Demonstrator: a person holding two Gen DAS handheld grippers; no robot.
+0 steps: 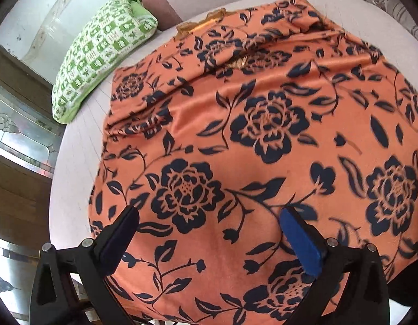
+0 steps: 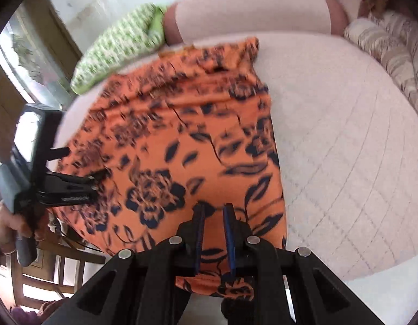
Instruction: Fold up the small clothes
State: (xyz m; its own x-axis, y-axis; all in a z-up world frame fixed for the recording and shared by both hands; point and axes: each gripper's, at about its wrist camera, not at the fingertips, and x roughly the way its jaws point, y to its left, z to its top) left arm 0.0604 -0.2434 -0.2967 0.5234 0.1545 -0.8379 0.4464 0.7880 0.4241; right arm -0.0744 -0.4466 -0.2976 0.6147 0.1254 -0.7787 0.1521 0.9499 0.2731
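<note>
An orange garment (image 1: pixel 236 140) with dark blue flowers lies spread on a pale quilted bed (image 2: pixel 344 162). My left gripper (image 1: pixel 209 214) hovers over its near part, wide open, with nothing between the pads. In the right wrist view the left gripper (image 2: pixel 83 162) shows at the garment's left edge, held by a hand (image 2: pixel 6 224). My right gripper (image 2: pixel 214 211) is over the garment's (image 2: pixel 182 140) near edge. Its jaws stand narrow, with orange cloth between the blue pads, and the hem hangs out just below them.
A green-and-white pillow (image 1: pixel 100 54) lies at the far left of the bed, a pink bolster (image 2: pixel 252 13) behind the garment, and striped cushions (image 2: pixel 390 54) at the far right. A wooden chair (image 2: pixel 60 270) stands off the bed's near left edge.
</note>
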